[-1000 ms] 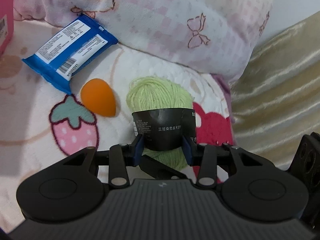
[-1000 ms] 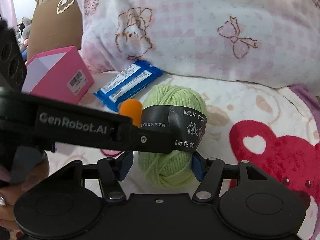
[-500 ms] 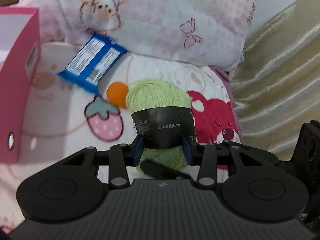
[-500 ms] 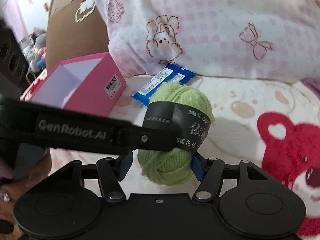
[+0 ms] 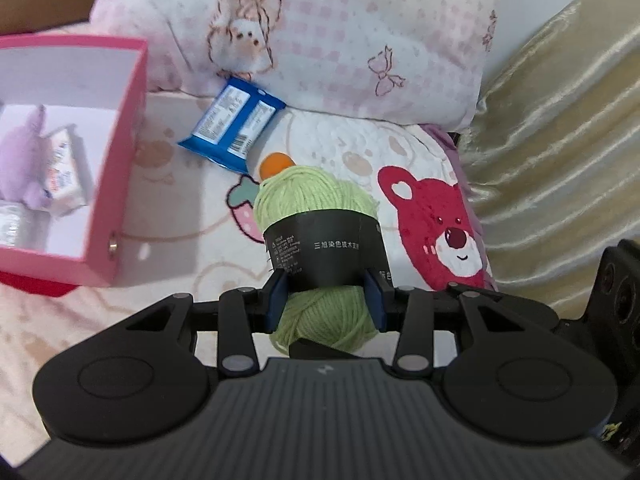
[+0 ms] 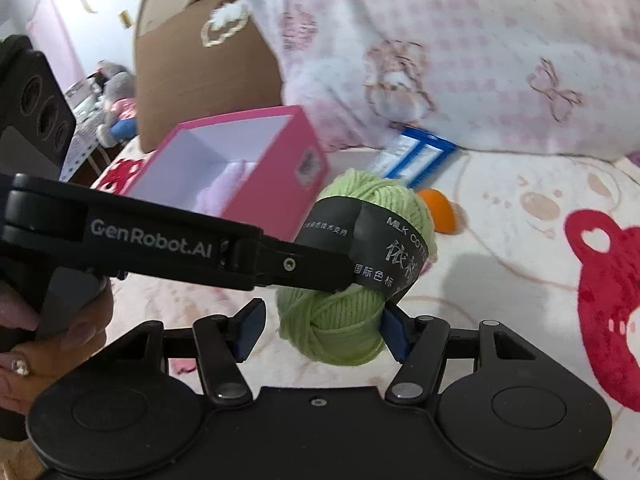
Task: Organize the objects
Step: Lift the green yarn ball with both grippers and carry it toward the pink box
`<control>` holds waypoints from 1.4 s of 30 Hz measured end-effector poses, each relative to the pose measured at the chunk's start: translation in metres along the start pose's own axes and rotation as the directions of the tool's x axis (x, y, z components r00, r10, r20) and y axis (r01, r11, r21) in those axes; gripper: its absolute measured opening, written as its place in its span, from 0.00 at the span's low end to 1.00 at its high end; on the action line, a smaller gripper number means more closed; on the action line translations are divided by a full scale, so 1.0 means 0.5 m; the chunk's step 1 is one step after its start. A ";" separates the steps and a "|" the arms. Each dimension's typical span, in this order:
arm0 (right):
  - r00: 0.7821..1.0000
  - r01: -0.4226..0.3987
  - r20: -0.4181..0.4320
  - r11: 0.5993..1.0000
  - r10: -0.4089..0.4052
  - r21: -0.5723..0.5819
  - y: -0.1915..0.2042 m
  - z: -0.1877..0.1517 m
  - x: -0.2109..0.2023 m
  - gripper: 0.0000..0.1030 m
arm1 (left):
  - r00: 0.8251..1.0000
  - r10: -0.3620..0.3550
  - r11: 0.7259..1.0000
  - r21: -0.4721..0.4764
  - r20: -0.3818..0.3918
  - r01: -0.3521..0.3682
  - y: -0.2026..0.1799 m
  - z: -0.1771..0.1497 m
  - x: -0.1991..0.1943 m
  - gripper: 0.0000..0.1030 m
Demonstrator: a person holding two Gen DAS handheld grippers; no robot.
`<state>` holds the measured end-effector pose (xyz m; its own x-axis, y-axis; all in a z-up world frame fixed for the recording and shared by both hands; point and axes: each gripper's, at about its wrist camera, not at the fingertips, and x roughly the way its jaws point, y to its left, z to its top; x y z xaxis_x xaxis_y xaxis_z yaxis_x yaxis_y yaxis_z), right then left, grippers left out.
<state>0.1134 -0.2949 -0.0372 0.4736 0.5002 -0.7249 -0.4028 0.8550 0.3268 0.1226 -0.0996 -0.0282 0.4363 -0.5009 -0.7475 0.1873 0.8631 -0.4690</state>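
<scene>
My left gripper (image 5: 326, 295) is shut on a green yarn ball (image 5: 318, 200) with a black paper band and holds it above the bed. In the right wrist view the same yarn ball (image 6: 340, 320) hangs between the fingers of my right gripper (image 6: 322, 330), whose jaws are apart; the right pad touches it, the left does not. The left gripper's arm crosses that view. A pink open box (image 5: 124, 152) stands to the left and also shows in the right wrist view (image 6: 280, 172). A blue packet (image 5: 232, 128) and an orange sponge (image 5: 274, 162) lie on the blanket.
The box holds a purple plush (image 5: 24, 160) and small packets. A pink checked pillow (image 5: 360, 40) lies behind. A beige curtain (image 5: 560, 140) hangs on the right. A cardboard box (image 6: 200, 72) stands beyond the pink box.
Both grippers have risen and moved left with the yarn ball. The pink box has come into fuller view, and its contents now show.
</scene>
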 end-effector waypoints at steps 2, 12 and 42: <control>1.000 -0.011 0.008 1.000 0.011 -0.016 0.021 0.001 -0.011 0.65 | 1.000 0.007 1.000 0.008 0.017 -0.007 0.001 -0.004 -0.029 0.39; 0.996 -0.080 -0.043 0.993 0.076 -0.091 0.124 0.013 -0.036 0.65 | 0.995 0.063 0.996 0.061 0.080 -0.068 0.012 -0.017 -0.125 0.39; 0.999 0.029 0.049 0.946 -0.014 -0.324 0.270 0.139 -0.037 0.55 | 0.973 0.041 0.999 -0.031 0.226 -0.035 0.109 0.010 -0.283 0.39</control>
<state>0.1045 -0.1791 0.0623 0.5172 0.4941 -0.6988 -0.6205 0.7788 0.0914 0.0755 0.0187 0.0543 0.6310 -0.4373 -0.6408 0.1447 0.8778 -0.4566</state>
